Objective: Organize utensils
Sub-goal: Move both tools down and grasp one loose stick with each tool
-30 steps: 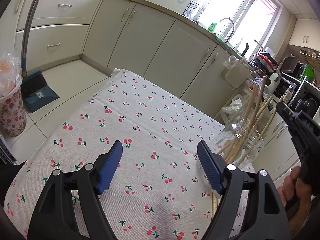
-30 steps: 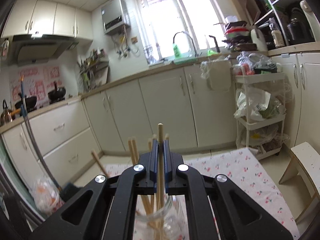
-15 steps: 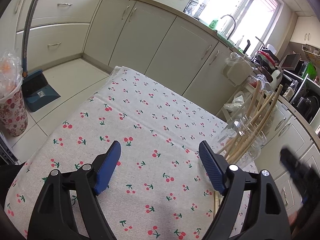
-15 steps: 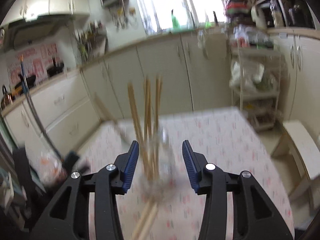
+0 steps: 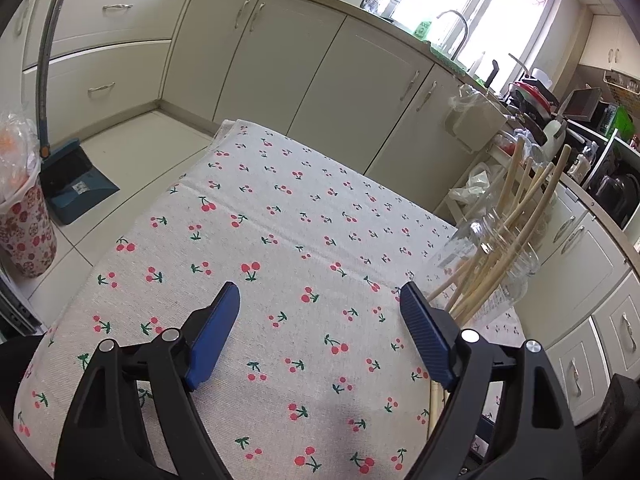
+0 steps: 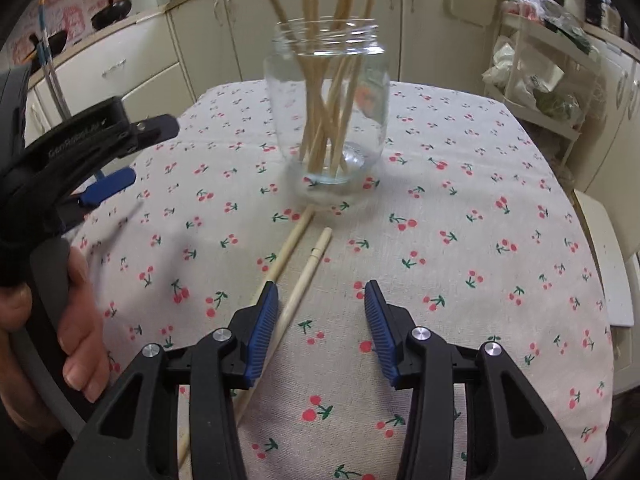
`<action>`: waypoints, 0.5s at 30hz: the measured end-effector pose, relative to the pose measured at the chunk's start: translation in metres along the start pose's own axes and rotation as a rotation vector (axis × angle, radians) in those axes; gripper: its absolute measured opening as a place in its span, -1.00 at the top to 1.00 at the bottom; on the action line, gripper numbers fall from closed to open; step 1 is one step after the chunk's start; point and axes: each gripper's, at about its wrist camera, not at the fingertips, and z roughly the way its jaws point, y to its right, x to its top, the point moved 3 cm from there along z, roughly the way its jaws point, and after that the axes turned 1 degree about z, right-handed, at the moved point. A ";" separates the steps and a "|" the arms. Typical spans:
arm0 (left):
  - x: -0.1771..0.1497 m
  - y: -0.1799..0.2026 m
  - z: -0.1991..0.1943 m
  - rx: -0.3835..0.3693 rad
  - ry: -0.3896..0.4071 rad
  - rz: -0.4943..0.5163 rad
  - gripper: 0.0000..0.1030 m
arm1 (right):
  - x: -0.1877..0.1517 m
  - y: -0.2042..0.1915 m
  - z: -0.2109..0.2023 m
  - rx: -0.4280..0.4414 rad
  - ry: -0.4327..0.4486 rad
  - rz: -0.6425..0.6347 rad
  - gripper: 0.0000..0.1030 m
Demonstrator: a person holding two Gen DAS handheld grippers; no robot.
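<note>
The left tongs [image 5: 320, 332] are showing black plastic arms with triangular cut-outs, silver round screw heads at the pivots, and blue ribbed pads [image 5: 426, 340] on the fingers. The right tongs [image 6: 320, 320] are wearing the same build: black frame, silver screws, blue grooved pads [image 6: 262, 330]. In the right wrist view the left tongs [image 6: 120, 152] are displaying faint grey lettering along a black arm and a grey handle, with a hand [image 6: 76, 320] wrapping it.
</note>
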 end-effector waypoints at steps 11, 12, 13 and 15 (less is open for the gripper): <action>-0.032 0.059 -0.004 -0.098 -0.181 0.278 -0.55 | 0.003 0.032 -0.003 0.038 -0.039 -0.100 0.71; -0.036 0.066 -0.003 -0.102 -0.195 0.304 -0.55 | 0.004 0.036 -0.003 0.046 -0.045 -0.117 0.72; -0.040 0.073 -0.001 -0.103 -0.213 0.334 -0.55 | 0.005 0.039 -0.002 0.042 -0.047 -0.134 0.73; -0.045 0.082 0.004 -0.095 -0.237 0.370 -0.55 | 0.006 0.045 -0.002 0.059 -0.048 -0.157 0.74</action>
